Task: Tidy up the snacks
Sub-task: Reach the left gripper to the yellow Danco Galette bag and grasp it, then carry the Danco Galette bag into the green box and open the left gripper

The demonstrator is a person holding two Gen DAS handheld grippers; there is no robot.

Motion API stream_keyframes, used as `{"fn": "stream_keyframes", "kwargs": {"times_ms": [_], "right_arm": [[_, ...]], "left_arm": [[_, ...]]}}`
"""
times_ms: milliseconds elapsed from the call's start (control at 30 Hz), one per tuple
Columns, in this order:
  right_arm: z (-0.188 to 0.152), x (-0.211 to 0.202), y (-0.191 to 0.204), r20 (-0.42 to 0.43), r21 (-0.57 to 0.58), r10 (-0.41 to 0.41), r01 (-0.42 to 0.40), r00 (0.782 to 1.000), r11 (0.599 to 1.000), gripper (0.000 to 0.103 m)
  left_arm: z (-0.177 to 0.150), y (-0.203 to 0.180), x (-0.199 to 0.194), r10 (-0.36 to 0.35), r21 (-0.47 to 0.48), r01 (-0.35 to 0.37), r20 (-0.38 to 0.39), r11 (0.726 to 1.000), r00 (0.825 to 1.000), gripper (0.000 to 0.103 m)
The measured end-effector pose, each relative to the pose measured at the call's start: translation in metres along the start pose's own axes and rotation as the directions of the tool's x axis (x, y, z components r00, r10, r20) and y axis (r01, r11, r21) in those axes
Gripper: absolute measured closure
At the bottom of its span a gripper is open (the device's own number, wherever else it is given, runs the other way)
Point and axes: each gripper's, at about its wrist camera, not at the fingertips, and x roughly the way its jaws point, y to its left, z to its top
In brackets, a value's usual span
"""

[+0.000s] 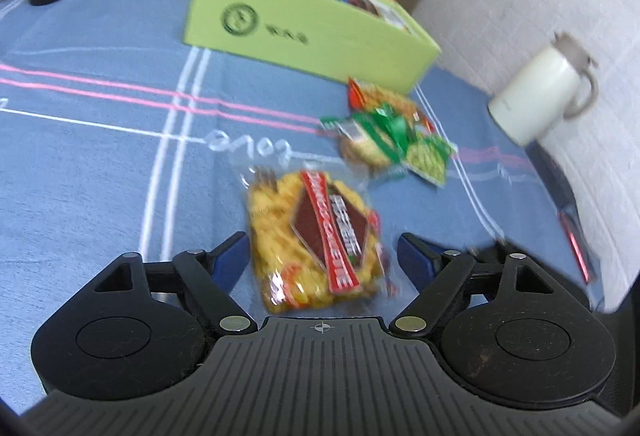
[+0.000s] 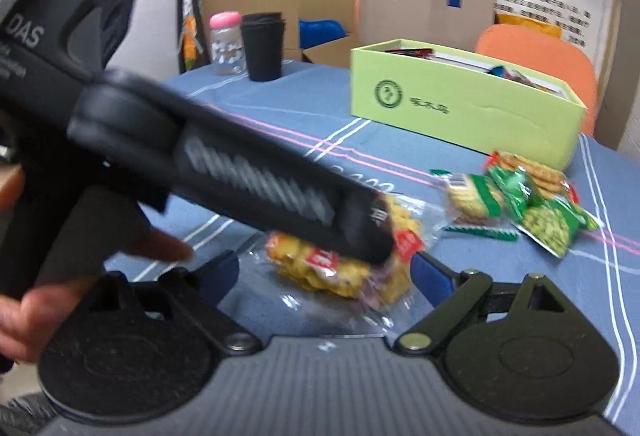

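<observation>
The left gripper, blue-padded, stands spread around a clear packet of yellow fried snacks with a red label lying on the blue striped tablecloth; its pads touch nothing. The right gripper is also spread, empty, near the same packet. Farther right lie green-wrapped cracker packets, just before the light-green cardboard box holding more snacks.

My right claw stands wide over the bench, a yellow snack packet between its tips, untouched. My left claw crosses above that packet. Ahead to the right lie green cracker packets and a green box.
</observation>
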Motion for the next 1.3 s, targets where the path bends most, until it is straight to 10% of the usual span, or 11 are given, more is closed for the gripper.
{"fn": "stream_keyframes", "kwargs": {"times_ms": [767,933,1300], "right_arm": [[0.006,0.032,-0.033,-0.041,0.082,0.055,-0.052,0.998,0.995,0.011],[0.010,0.030,-0.010,-0.017,-0.001,0.011,-0.011,1.000,1.000,0.020],[0.127,0.051,-0.050,0.209,-0.087,-0.022,0.041,0.978,0.995,0.022]], "left_arm": [[0.005,0.008,0.021,0.003,0.044,-0.002,-0.025,0.999,1.000,0.031],[0.003,-0.003,0.016,0.037,0.086,-0.038,0.013,0.996,0.999,0.055],[0.141,-0.015,0.004,0.028,0.086,-0.049,0.229,0.995,0.973,0.055]]}}
